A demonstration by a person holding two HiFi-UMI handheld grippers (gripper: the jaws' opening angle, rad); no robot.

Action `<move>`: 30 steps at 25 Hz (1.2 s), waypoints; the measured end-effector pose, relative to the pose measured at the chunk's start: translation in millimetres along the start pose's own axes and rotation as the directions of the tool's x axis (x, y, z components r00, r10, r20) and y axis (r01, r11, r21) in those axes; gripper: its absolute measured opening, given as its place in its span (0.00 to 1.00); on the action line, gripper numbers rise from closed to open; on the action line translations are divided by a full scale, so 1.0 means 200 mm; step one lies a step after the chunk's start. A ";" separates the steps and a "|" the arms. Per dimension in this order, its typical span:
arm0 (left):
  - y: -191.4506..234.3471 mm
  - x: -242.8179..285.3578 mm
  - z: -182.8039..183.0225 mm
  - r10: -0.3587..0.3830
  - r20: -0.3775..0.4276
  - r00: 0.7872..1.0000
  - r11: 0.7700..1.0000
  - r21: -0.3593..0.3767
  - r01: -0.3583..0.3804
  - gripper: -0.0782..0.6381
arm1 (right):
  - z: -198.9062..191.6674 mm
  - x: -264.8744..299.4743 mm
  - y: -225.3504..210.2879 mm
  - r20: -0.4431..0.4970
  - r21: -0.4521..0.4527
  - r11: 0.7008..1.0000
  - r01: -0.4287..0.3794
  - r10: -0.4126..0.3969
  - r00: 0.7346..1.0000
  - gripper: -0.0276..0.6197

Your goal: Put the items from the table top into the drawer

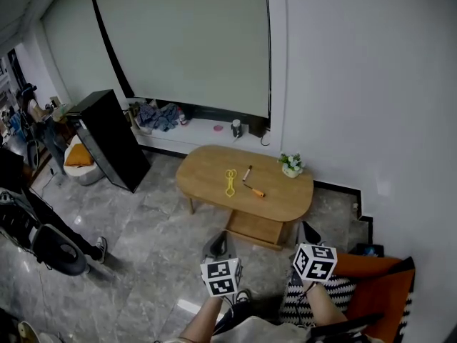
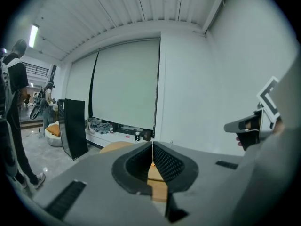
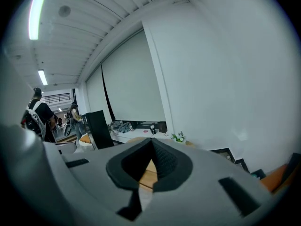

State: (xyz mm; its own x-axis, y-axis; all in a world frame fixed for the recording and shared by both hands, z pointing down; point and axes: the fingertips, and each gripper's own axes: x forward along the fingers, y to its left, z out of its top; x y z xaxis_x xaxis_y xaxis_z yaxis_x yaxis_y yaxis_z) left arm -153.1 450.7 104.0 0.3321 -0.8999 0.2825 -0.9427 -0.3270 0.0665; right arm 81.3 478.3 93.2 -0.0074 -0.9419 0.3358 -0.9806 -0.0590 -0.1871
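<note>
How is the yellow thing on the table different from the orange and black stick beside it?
The yellow looped plastic tool is longer and wider than the thin orange-and-black stick. The tool lies nearly straight up the picture; the stick lies slanted. Both lie flat on the oval wooden table.

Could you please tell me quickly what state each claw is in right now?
Left claw: closed, holding nothing.
Right claw: closed, holding nothing.
</note>
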 end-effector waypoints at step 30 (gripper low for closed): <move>0.41 1.83 0.39 -0.011 -0.037 0.999 0.998 -0.055 0.009 0.12 | 0.57 1.74 -0.08 -0.056 -0.124 0.992 -0.004 -0.003 0.998 0.03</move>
State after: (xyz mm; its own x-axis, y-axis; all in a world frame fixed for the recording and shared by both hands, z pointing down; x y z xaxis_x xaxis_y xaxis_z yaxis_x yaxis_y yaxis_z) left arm -105.8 72.5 138.5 0.3415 -0.8849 0.3169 -0.9399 -0.3191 0.1217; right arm 117.0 113.2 107.9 -0.0157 -0.9219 0.3871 -0.9972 -0.0137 -0.0730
